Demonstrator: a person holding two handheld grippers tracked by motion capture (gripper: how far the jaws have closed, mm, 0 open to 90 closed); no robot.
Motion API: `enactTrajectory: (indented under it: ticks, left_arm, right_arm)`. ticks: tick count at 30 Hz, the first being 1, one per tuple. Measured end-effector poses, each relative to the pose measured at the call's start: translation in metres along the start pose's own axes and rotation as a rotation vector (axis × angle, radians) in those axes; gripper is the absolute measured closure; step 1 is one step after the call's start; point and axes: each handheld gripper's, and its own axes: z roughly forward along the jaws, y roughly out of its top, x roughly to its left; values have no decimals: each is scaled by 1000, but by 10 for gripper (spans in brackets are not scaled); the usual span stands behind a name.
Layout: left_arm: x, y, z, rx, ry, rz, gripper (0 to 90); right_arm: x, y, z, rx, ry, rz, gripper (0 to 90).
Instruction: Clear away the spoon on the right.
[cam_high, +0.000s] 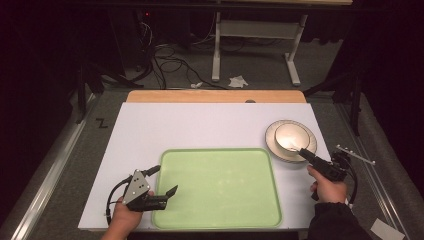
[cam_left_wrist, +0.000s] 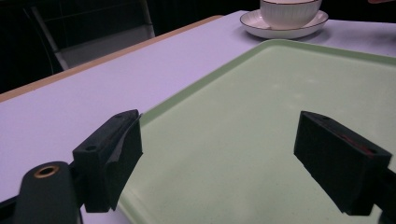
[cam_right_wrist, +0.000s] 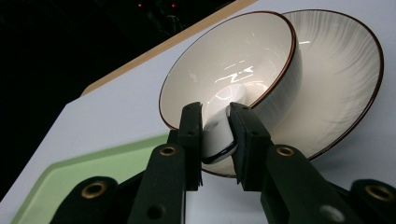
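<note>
A white ribbed bowl (cam_high: 291, 136) with a dark rim stands on a matching plate (cam_high: 306, 151) at the table's right. My right gripper (cam_high: 302, 153) reaches over the bowl's near rim. In the right gripper view its jaws (cam_right_wrist: 215, 112) are shut on the handle of a white spoon (cam_right_wrist: 217, 136) that lies in the bowl (cam_right_wrist: 224, 60). A light green tray (cam_high: 220, 185) lies empty at the front middle. My left gripper (cam_high: 164, 181) hovers over the tray's near left corner, open (cam_left_wrist: 219, 135), with nothing between its fingers.
The white table top (cam_high: 200, 125) has a wooden strip along its far edge. Beyond it are a dark floor with cables and a metal table frame (cam_high: 255, 40). The plate (cam_left_wrist: 280, 30) sits just past the tray's far right corner.
</note>
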Motion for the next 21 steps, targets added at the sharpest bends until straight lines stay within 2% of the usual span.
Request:
enactTrajectory:
  ticks: [15, 19, 21]
  left_arm:
    - [0, 0, 0, -1, 1, 0, 155]
    - [0, 0, 0, -1, 0, 2, 156]
    - [0, 0, 0, -1, 0, 3, 155]
  right_arm:
    - [1, 1, 0, 15, 4, -16, 807]
    - [1, 2, -1, 16, 2, -30, 862]
    - [2, 2, -1, 14, 1, -38, 863]
